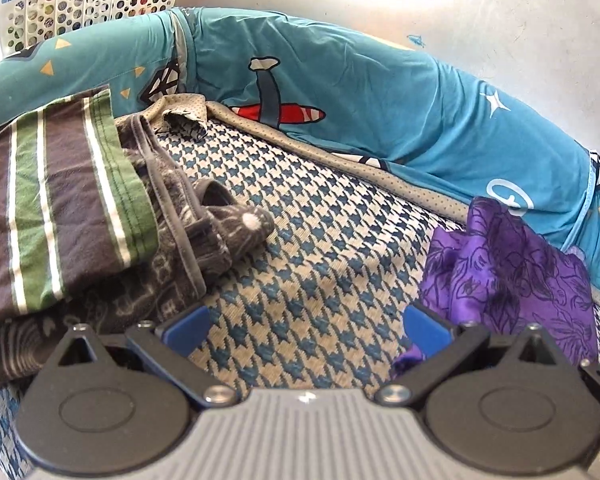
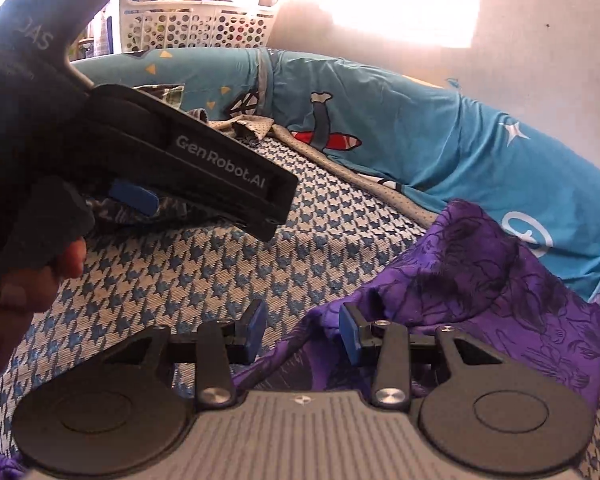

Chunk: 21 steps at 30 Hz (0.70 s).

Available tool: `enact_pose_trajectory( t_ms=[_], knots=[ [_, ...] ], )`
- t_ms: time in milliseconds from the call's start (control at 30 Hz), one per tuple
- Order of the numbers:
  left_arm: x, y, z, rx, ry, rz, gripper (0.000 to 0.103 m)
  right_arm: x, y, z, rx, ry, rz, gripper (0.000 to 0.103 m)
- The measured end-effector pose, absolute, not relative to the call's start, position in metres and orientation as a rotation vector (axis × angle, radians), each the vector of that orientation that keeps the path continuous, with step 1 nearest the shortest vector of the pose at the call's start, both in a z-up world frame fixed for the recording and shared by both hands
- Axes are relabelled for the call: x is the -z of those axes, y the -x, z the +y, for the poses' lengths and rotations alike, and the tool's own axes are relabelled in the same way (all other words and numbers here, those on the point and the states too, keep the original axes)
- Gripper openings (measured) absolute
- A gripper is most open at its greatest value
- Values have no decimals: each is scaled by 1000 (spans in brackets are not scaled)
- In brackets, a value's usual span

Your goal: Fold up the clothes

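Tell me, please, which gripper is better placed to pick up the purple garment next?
The right gripper, probably: the purple garment already lies between its open fingers. The left gripper hangs open over the bare houndstooth cover, garment beside it.

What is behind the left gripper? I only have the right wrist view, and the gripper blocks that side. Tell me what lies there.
Observer: A folded striped garment, green and brown, lies on top of a pile there.
Operator: Say what is under it.
Observer: A grey patterned garment, bunched up, sticks out toward the middle of the mat.
Operator: Now report on the left gripper.
Observer: It is open wide, with only bare mat between its fingers.
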<state>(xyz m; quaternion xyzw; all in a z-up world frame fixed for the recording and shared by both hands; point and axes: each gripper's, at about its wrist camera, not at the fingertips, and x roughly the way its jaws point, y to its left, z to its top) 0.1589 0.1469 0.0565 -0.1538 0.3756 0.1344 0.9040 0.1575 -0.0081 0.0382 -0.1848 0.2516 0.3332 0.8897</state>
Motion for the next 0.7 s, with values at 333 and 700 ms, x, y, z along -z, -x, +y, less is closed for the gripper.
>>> enact_pose_trajectory(
  t_ms=[333,700],
  knots=[
    [-61,-178,138,-269,324,774,103,-29,-177,-18,-539,358,467,32],
    [-66,-193,131,-198,311,759,103,-30,-168,-13,-575,387,403,7]
  ],
)
